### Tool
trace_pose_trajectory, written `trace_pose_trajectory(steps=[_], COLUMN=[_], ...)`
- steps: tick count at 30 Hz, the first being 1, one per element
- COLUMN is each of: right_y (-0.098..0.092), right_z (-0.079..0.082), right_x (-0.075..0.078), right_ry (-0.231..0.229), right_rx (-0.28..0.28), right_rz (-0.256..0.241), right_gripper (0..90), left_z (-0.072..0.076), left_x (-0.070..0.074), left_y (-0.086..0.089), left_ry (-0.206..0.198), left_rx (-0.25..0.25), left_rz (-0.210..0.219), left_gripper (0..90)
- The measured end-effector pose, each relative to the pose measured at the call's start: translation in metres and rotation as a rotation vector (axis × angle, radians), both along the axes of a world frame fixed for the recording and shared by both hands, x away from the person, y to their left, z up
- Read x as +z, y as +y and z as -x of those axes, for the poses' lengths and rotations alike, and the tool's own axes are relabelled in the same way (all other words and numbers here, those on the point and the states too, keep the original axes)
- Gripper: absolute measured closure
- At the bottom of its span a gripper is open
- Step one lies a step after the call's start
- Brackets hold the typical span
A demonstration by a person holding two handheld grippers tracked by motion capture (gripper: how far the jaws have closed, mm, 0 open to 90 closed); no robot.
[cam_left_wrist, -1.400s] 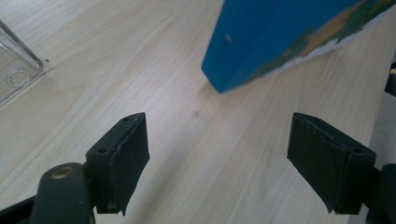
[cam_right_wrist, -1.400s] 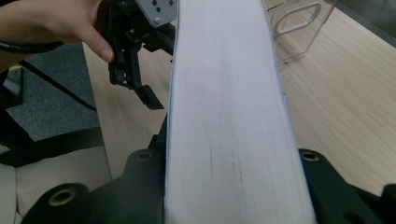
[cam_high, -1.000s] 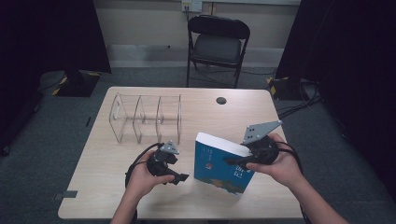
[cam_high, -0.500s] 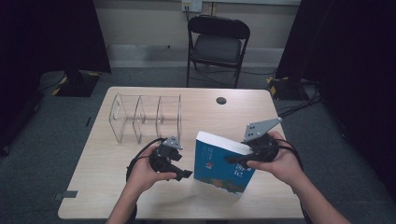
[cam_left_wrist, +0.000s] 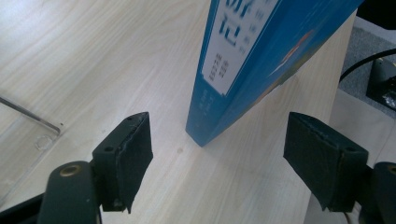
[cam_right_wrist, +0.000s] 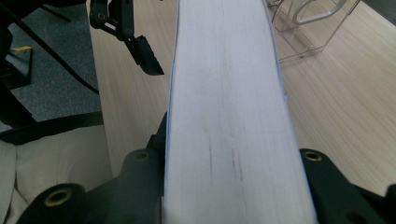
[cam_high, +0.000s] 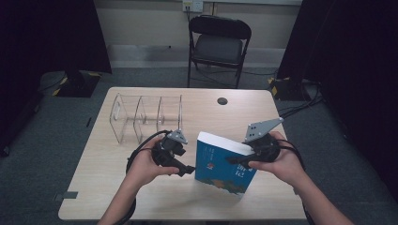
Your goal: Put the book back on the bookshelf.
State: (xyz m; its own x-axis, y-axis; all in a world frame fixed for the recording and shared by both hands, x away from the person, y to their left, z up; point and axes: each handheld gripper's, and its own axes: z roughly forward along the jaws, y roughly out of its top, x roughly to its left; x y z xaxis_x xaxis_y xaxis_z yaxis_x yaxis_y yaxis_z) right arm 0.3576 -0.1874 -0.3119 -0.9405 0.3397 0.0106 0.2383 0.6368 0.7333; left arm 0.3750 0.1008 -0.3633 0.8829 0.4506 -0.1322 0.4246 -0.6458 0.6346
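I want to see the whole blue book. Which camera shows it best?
The high view: the blue book stands tilted on the table, clamped by the right gripper. The left gripper view shows its spine and bottom corner; the right gripper view shows its white page edges.

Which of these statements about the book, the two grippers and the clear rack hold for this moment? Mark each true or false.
1. The right gripper is shut on the blue book. True: its jaws press both covers in the right gripper view.
2. The left gripper grips the book's spine. False: its jaws stand open, apart from the book, with the spine's lower corner between and beyond them.
3. The book lies flat on the table. False: it stands tilted, its lower corner at the tabletop.
4. The clear rack holds no book. True.
5. A folding chair stands beyond the table's far edge. True.
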Motion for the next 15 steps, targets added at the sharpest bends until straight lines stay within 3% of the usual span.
trace_pose_trajectory(steps=[1,2,4,5,8,11,15], right_y=[0.0,0.0,0.0,0.0,-0.001,-0.001,-0.001], right_z=[0.0,-0.001,-0.001,-0.001,-0.002,-0.002,-0.002], right_x=[0.0,0.0,0.0,0.0,0.0,0.0,0.0], right_ry=[0.001,0.001,0.0,0.001,0.004,0.001,0.003], right_rx=[0.002,0.005,0.008,0.008,0.007,0.009,0.009], right_rz=[0.001,0.0,0.001,0.0,0.001,-0.001,0.0], right_gripper=[59.6,59.6,59.5,59.5,59.4,59.4,59.3], left_z=[-0.001,-0.003,-0.003,-0.005,-0.006,-0.007,-0.008], left_x=[0.004,0.006,0.008,0.009,0.014,0.02,0.026], left_y=[-0.002,-0.001,-0.003,-0.003,-0.005,-0.007,-0.011], left_ry=[-0.004,-0.007,0.002,-0.004,0.0,-0.008,0.004], left_rx=[-0.002,-0.034,-0.014,-0.03,-0.011,-0.006,-0.024], left_rz=[-0.001,-0.023,-0.026,-0.032,-0.007,-0.009,-0.008], left_gripper=[23.5,23.6,23.7,23.6,23.3,23.4,23.5])
